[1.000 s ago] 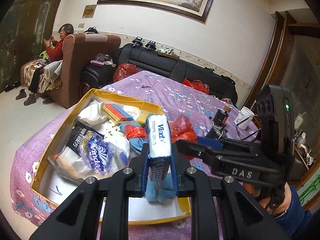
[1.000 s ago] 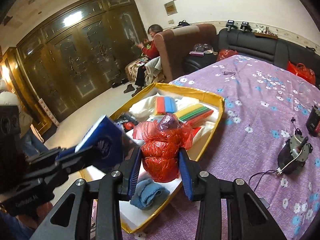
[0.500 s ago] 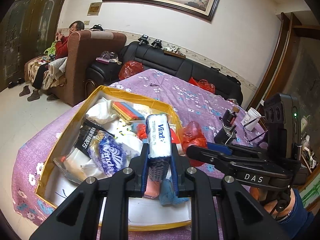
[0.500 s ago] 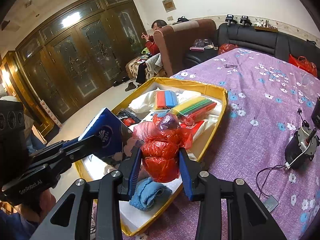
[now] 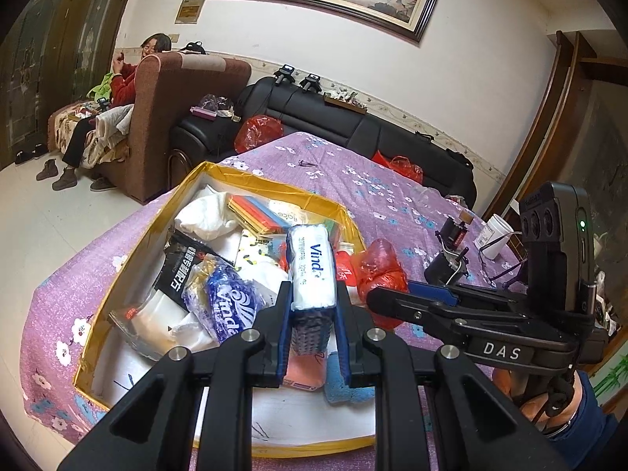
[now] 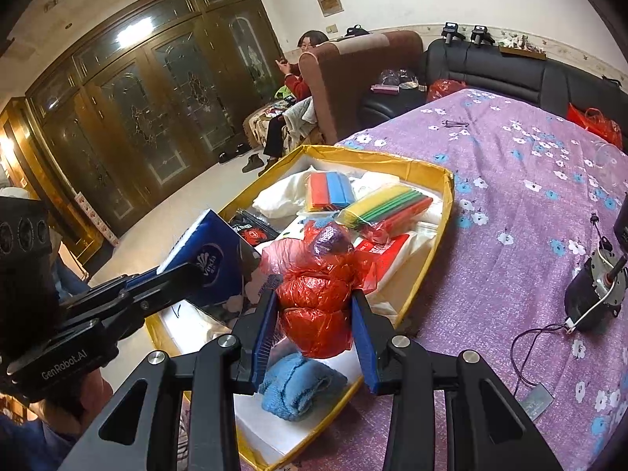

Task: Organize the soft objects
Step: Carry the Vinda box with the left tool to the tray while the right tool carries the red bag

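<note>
My left gripper (image 5: 313,316) is shut on a blue and white Vinda tissue pack (image 5: 312,271) and holds it above the near end of a yellow-rimmed box (image 5: 274,188); the pack also shows in the right wrist view (image 6: 208,259). My right gripper (image 6: 314,325) is shut on a red plastic bag bundle (image 6: 318,298), held over the box's near right edge (image 6: 435,251); the bundle also shows in the left wrist view (image 5: 378,271). A blue towel (image 6: 298,384) and a pink cloth (image 5: 304,373) lie in the box below.
The box stands on a purple flowered cloth (image 6: 510,180) and holds tissue bags (image 5: 231,306), coloured sponge packs (image 6: 329,192) and white bags. A small motor with wires (image 6: 592,294) and a white cup (image 5: 492,235) stand to the right. Sofas and a seated person (image 5: 129,78) are behind.
Both grippers have drawn back and risen a little from the box with their loads still held. A pink cloth now shows below the tissue pack.
</note>
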A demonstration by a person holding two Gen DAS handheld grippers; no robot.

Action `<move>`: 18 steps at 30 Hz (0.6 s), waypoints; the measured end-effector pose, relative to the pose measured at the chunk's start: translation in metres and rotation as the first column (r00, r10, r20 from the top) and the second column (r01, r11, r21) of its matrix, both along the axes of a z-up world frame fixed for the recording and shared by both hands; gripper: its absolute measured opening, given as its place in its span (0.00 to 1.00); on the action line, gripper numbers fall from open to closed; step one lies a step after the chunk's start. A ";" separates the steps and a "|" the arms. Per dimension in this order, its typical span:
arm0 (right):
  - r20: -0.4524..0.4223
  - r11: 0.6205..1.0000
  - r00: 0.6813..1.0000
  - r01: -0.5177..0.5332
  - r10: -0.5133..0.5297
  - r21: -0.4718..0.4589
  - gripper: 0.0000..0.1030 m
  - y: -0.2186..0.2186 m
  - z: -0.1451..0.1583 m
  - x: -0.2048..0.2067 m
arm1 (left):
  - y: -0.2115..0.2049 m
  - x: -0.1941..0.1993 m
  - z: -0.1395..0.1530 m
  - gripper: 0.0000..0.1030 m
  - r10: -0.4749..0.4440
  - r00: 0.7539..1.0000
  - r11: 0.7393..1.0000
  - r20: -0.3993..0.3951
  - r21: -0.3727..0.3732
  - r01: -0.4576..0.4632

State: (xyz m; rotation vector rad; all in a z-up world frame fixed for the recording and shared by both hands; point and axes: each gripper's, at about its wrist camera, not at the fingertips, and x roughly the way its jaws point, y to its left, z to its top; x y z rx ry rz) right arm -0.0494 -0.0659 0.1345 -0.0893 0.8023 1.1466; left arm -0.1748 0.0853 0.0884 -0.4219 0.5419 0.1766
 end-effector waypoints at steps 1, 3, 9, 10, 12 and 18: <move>-0.002 1.000 1.000 0.002 -0.002 -0.001 0.40 0.002 0.001 0.000 | 0.001 0.000 -0.001 0.18 -0.001 1.000 1.000 0.001 -0.001 0.001; -0.002 1.000 1.000 0.004 -0.004 -0.001 0.40 0.006 0.002 0.002 | 0.003 0.000 -0.002 0.18 -0.002 1.000 1.000 0.000 -0.005 0.002; 0.003 1.000 1.000 0.008 -0.008 -0.016 0.40 0.021 0.007 0.005 | 0.009 0.003 -0.008 0.18 -0.010 1.000 1.000 -0.010 -0.020 0.010; 0.002 1.000 1.000 0.010 -0.010 -0.015 0.40 0.024 0.008 0.006 | 0.009 0.003 -0.008 0.18 -0.010 1.000 1.000 -0.012 -0.020 0.010; 0.004 1.000 1.000 0.013 -0.013 -0.013 0.40 0.028 0.011 0.008 | 0.009 0.004 -0.007 0.18 -0.013 1.000 1.000 -0.007 -0.016 0.013; 0.007 0.999 1.000 0.019 -0.019 -0.028 0.40 0.040 0.009 0.012 | 0.014 0.005 -0.011 0.18 -0.010 1.000 1.000 -0.008 -0.022 0.010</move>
